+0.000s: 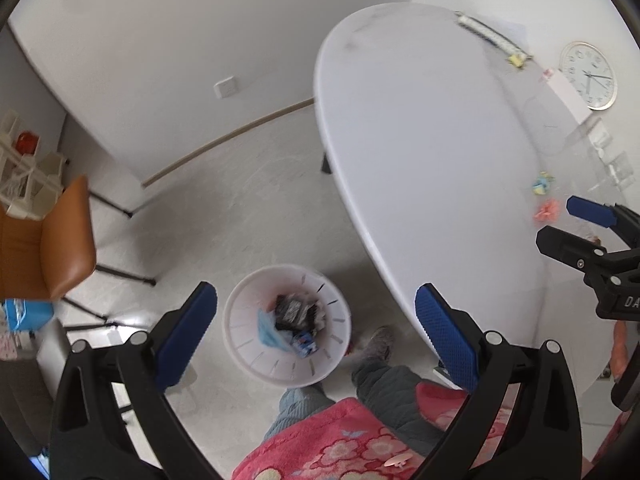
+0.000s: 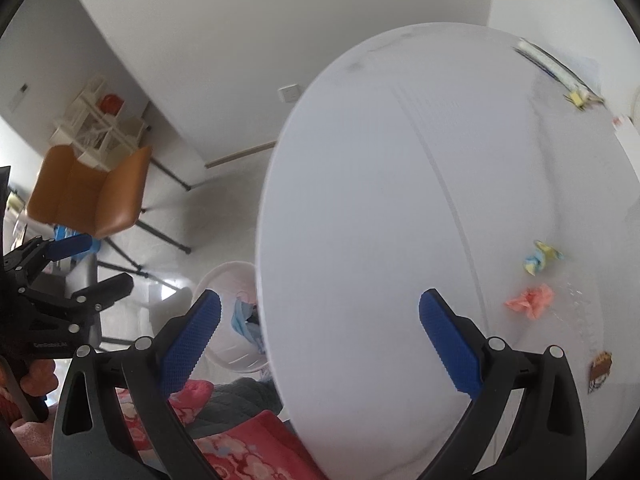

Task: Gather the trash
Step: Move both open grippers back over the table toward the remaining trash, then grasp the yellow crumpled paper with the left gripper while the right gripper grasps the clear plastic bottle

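A white slotted trash bin (image 1: 256, 356) stands on the floor beside the round white table (image 1: 420, 152); it holds dark wrappers and a blue mask. My left gripper (image 1: 316, 320) is open and empty, directly above the bin. My right gripper (image 2: 320, 328) is open and empty over the table's near edge. On the table lie a pink crumpled paper (image 2: 530, 300), a blue-yellow crumpled wrapper (image 2: 540, 258) and a brown wrapper (image 2: 600, 370), all right of the right gripper. The bin also shows in the right wrist view (image 2: 224, 280), partly hidden by the table.
An orange chair (image 1: 60, 240) stands left of the bin. A clock (image 1: 588, 76), a white box (image 1: 568, 92), a yellow scrap (image 1: 518, 60) and a long white strip (image 1: 488, 34) lie at the table's far side. The person's legs (image 1: 380, 380) stand by the bin.
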Motion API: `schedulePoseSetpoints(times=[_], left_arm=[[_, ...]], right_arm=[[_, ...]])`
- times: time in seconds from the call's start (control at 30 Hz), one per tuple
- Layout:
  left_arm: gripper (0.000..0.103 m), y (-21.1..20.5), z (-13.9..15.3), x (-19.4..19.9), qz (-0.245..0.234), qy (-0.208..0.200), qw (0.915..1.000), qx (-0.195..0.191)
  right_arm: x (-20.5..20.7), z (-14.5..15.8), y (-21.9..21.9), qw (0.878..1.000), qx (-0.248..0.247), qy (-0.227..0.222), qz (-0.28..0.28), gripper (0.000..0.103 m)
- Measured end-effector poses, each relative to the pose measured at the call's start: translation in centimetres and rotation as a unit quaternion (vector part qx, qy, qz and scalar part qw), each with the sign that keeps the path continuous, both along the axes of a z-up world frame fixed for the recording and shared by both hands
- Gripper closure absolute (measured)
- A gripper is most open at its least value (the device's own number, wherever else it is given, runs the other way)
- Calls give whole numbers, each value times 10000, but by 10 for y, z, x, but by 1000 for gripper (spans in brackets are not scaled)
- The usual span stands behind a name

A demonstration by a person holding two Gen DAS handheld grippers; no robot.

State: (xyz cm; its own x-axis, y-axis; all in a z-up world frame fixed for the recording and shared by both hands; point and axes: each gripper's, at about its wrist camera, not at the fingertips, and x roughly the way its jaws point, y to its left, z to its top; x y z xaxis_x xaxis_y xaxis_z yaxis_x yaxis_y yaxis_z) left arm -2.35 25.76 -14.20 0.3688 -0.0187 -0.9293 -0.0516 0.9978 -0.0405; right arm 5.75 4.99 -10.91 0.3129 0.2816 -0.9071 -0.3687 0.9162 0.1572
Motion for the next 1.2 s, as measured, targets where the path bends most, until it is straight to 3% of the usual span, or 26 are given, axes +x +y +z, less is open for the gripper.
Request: schedulePoseSetpoints(times=[0.2,0.4,0.73,0.93,1.13,1.2], left_arm=[[8,-56,6,29,-572,0,9983,-59],[8,-134,10,59,-1408,-78,9899,-166],[8,-260,-2,101,-2138,-114,9767,-142],[9,-316,-35,141,-2372,-75,9714,-56],[29,-361,-73,178,-2679,125,9633,134],[31,-373,-85,187,-2805,213,9594,218]], right_arm=[[10,-1,-89,9962,-114,-136,-854,4],[25,-11,-186,9886,-388,-125,-1452,4],[44,-48,-288,9891,-542,65,-1370,4],[53,-61,-320,9905,-297,127,-1336,4],[60,-63,-332,9938,-3,119,-1108,4],[62,-65,-337,9945,53,132,-1037,4]])
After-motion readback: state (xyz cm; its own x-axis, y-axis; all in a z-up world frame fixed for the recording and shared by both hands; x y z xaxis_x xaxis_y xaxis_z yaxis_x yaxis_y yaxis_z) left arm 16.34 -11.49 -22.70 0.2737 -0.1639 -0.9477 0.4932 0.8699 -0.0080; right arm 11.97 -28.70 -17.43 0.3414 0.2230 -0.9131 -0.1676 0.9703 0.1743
